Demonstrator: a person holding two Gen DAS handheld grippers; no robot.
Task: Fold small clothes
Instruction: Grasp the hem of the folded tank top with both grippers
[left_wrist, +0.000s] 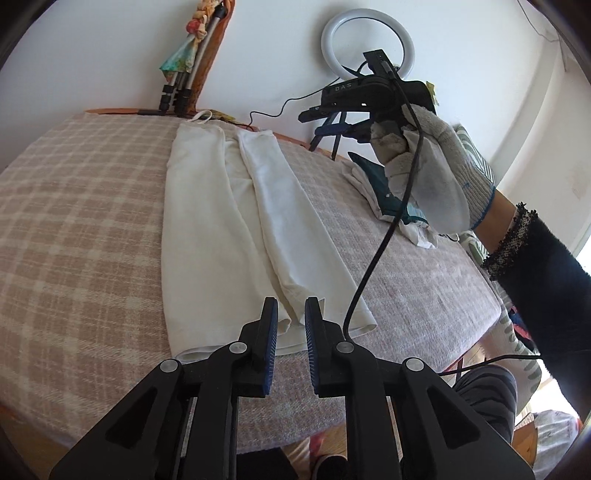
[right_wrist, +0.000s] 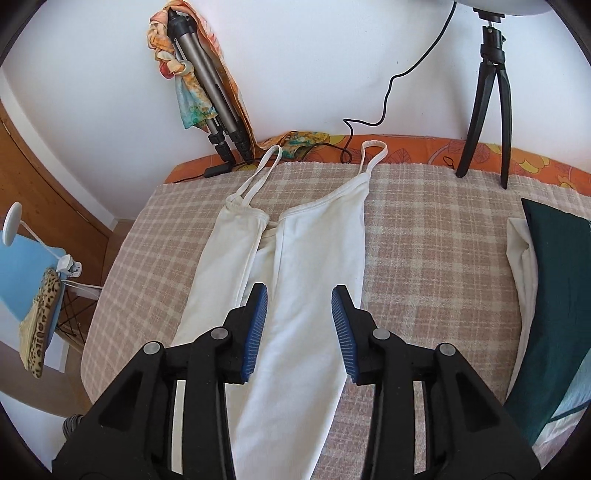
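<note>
A white strappy top (left_wrist: 207, 229) lies flat on the plaid blanket (left_wrist: 74, 221), both long sides folded in toward the middle, straps (right_wrist: 266, 166) pointing at the wall. My left gripper (left_wrist: 291, 306) hovers over the hem end with its jaws a little apart and nothing between them. In the right wrist view my right gripper (right_wrist: 300, 295) is open above the top's (right_wrist: 317, 258) folded right panel, empty. The left wrist view shows that right gripper (left_wrist: 316, 122) held up in a gloved hand (left_wrist: 436, 173) above the blanket's right side.
A dark green cloth (right_wrist: 554, 295) and white garments (right_wrist: 517, 251) lie at the blanket's right edge. A small black tripod (right_wrist: 487, 92) with a ring light (left_wrist: 365, 40) stands at the back. A folded tripod with a scarf (right_wrist: 207, 85) leans on the wall. A black cable (left_wrist: 380, 251) hangs from the right gripper.
</note>
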